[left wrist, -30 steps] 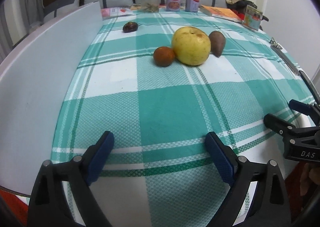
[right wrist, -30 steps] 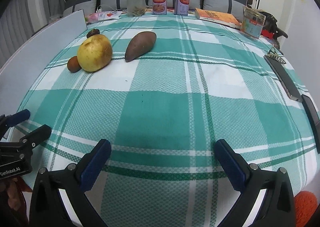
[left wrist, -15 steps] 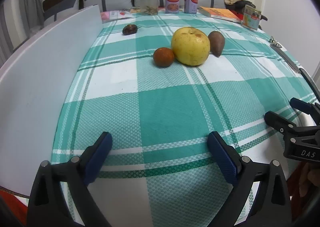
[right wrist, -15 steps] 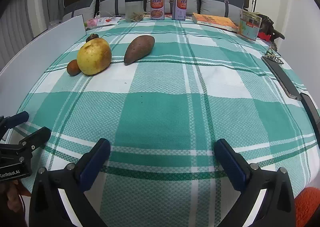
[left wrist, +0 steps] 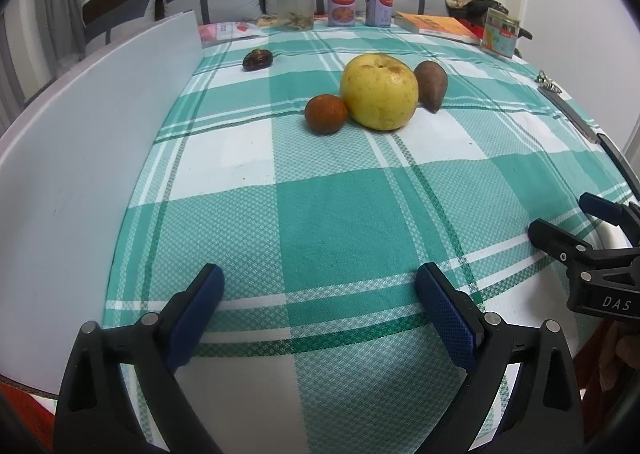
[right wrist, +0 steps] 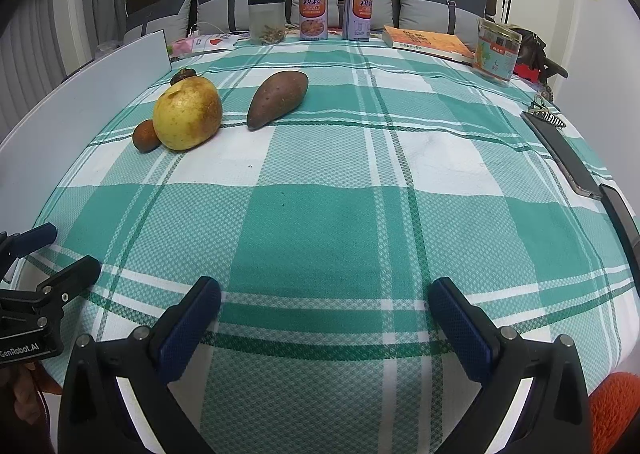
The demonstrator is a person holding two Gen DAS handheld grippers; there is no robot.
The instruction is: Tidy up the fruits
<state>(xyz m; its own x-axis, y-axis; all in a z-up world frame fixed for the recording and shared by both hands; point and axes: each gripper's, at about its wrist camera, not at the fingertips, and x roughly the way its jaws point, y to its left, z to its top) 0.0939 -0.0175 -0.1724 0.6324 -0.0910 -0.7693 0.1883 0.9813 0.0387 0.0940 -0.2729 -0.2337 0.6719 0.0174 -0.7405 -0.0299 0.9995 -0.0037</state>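
Right wrist, sweet potato (right wrist: 278, 99) diagonal (tip near-left)

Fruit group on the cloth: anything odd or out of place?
Yes: a sweet potato lies beside the big yellow fruit, a vegetable among fruit. The small dark fruit sits apart, behind the rest.

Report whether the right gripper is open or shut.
Open. The right gripper has its blue fingers spread wide above the tablecloth, with nothing between them.

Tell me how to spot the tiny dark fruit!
Find the green checked tablecloth and its big yellow pomelo. Look behind it, toward the white board. The mangosteen sits alone there, blackish-purple, smaller and darker than the tangerine.
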